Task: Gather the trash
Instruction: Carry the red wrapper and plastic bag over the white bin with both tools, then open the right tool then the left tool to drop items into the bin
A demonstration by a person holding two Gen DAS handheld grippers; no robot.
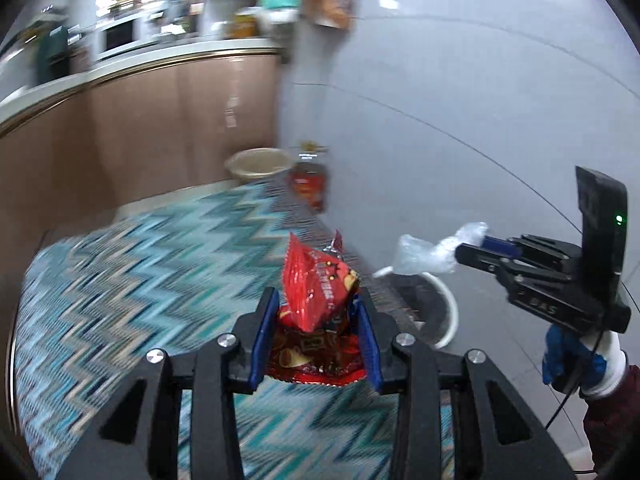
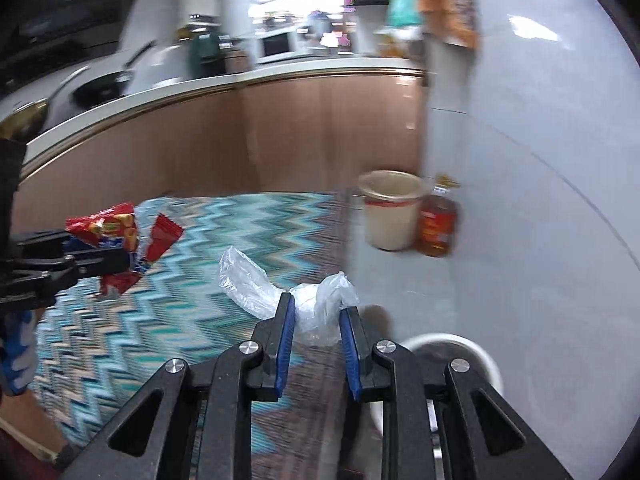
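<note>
The rug carries a teal, cream and dark-blue zigzag. The snack packet is red, the plastic bag clear. Both grippers have black frames with blue pads. The bin's rim is white, the bucket cream, the bottle amber.

Very little is reading clearly here. The right gripper is showing raised letters on its black body in the left wrist view — they are looking like "BAS", though part may be hidden. The red snack packet is carrying white printing, and the amber bottle is wearing a red label — both are blurring past legibility.
</note>
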